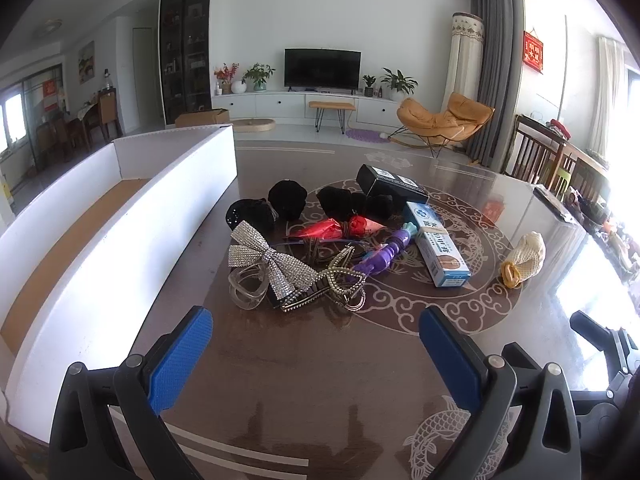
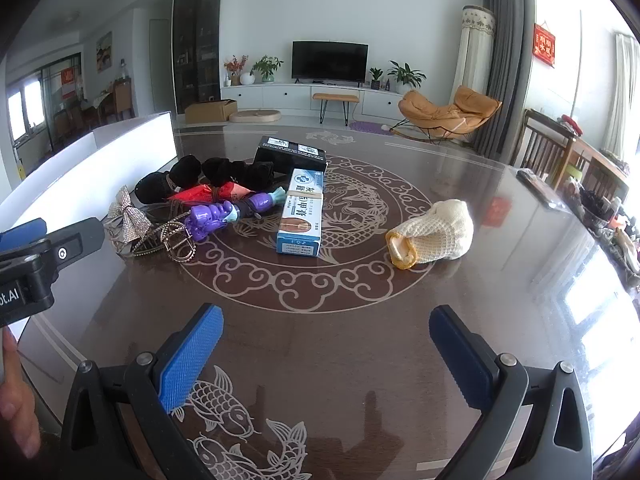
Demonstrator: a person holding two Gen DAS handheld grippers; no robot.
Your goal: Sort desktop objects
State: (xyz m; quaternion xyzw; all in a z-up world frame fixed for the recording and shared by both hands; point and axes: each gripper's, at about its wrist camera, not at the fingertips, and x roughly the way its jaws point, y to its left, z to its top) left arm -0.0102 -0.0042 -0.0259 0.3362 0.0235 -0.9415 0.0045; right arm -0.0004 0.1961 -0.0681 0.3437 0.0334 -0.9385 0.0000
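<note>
A pile of small objects lies mid-table: a rhinestone bow clip (image 1: 266, 264), a clear hair claw (image 1: 248, 289), black scrunchies (image 1: 288, 198), red wrapped pieces (image 1: 320, 229), a purple toy (image 1: 384, 254) and a blue-white box (image 1: 438, 246). A black box (image 1: 390, 183) lies behind them. A cream mesh pouch (image 2: 434, 234) lies apart to the right. My left gripper (image 1: 316, 360) is open above the table, short of the pile, nothing between its fingers. My right gripper (image 2: 326, 356) is open too, over bare table nearer than the blue-white box (image 2: 302, 212). The left gripper's fingers (image 2: 24, 234) show at that view's left edge.
A long white cardboard tray (image 1: 132, 224) with a brown floor runs along the table's left side. The brown patterned table (image 2: 360, 288) ends in a rounded edge at right, beside wooden chairs (image 1: 536, 156) and clutter. A hand (image 2: 14, 392) holds the left tool.
</note>
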